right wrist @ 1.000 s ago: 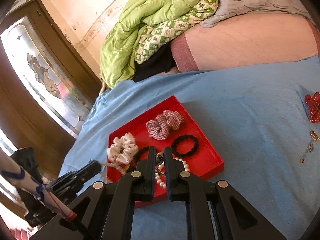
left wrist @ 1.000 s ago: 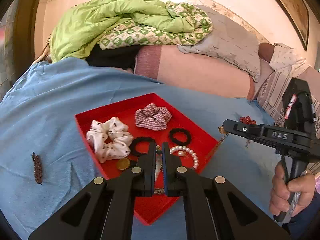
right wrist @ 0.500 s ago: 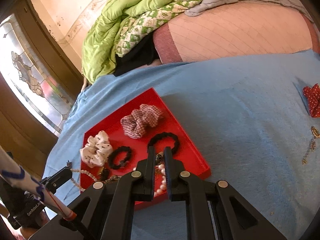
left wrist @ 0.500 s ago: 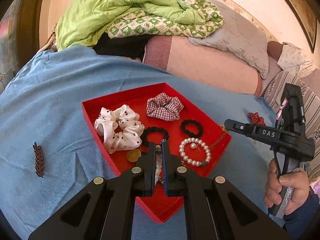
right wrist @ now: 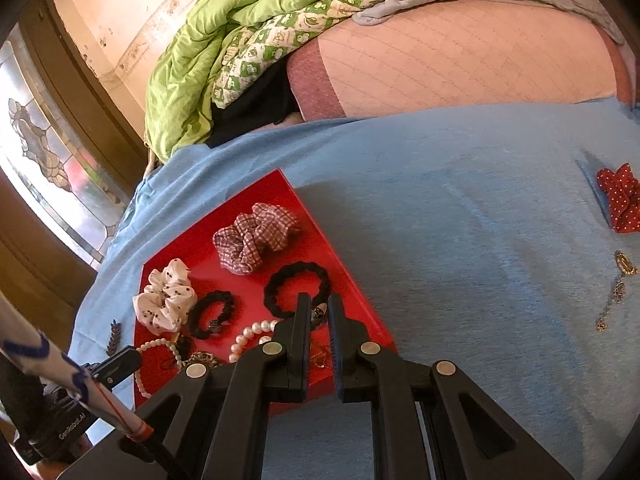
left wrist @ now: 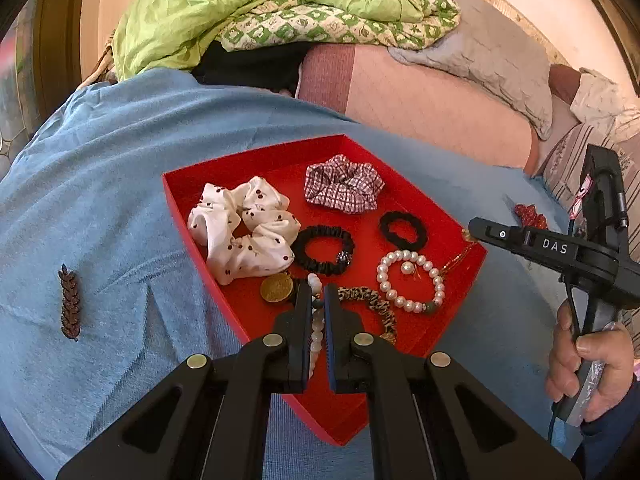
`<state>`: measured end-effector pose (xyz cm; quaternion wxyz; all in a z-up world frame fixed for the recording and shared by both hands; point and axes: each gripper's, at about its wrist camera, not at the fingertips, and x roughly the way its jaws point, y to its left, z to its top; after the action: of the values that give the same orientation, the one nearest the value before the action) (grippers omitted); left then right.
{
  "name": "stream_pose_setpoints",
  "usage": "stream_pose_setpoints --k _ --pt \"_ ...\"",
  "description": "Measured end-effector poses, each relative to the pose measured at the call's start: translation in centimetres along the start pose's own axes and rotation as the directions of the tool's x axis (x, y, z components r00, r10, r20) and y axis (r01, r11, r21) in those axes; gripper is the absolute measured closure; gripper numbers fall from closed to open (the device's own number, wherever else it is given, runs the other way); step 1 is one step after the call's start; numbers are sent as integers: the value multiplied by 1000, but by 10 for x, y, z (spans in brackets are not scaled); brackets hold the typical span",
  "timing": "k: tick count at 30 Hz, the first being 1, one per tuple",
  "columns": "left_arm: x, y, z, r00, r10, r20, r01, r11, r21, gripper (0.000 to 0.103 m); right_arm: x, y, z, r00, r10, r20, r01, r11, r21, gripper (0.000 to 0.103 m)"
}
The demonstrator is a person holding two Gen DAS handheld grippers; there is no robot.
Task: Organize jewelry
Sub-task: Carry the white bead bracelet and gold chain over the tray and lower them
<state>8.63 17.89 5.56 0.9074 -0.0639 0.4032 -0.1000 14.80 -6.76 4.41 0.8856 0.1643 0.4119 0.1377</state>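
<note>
A shallow red square tray (left wrist: pixel 256 168) sits on a blue bedspread (left wrist: pixel 100 168), filled with hair ties and jewelry. Inside lie a white scrunchie with dark cherry print (left wrist: pixel 242 236), a red-and-white checked scrunchie (left wrist: pixel 342 184), a black ruffled hair tie with a small charm (left wrist: pixel 322 250), a plain black elastic (left wrist: pixel 402 230), a white pearl bracelet with one grey-green bead (left wrist: pixel 410 282), a leopard-print band (left wrist: pixel 370 302) and a round gold disc (left wrist: pixel 277 287).

The left gripper (left wrist: pixel 318 294) hovers over the tray's near side, clamped on a strand of pale white beads (left wrist: pixel 316 328) that runs between its black jaws and rises just past their tips. In the right wrist view, that strand (right wrist: pixel 154 346) loops from the left tool over the tray's lower corner.

The right gripper (right wrist: pixel 318 304) is pinched on a thin gold chain with a dark oval pendant (right wrist: pixel 320 314) above the tray's right edge; the chain trails down onto the red floor between its jaws. A hand (left wrist: pixel 588 368) grips that tool's handle at the far right.

Outside the tray, a brown leaf-shaped clip (left wrist: pixel 70 302) lies on the bedspread to the left, and a red polka-dot scrunchie (right wrist: pixel 620 198) and a gold pendant chain (right wrist: pixel 618 288) lie well apart to the right.
</note>
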Motion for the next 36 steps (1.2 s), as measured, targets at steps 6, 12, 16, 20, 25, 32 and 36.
stream_pose_setpoints --k 6,12,16,20,25,32,36 --pt "5 -2 -2 1000 12 -12 -12 1000 15 97 4 0 -2 1000 -28 -5 28 999 -17 94" --pt "8 -1 -3 999 31 -18 -30 999 19 98 10 2 -5 999 -48 -21 47 998 -35 94" --pt "11 -2 -5 999 43 -25 -42 999 29 98 12 2 -6 998 -67 -23 66 997 -47 94" --pt "14 -5 -6 998 64 -28 -63 996 58 98 15 1 -6 997 -76 -26 74 996 -48 94" --pt "16 -6 -6 997 72 -29 -70 995 66 98 18 1 -6 996 -87 -26 85 995 -54 94" --pt "18 -6 -7 996 78 -33 -75 994 74 98 20 0 -5 995 -91 -28 89 995 -54 94" --pt "19 -7 -7 996 80 -33 -77 994 77 98 21 0 -5 995 -91 -29 89 994 -55 94"
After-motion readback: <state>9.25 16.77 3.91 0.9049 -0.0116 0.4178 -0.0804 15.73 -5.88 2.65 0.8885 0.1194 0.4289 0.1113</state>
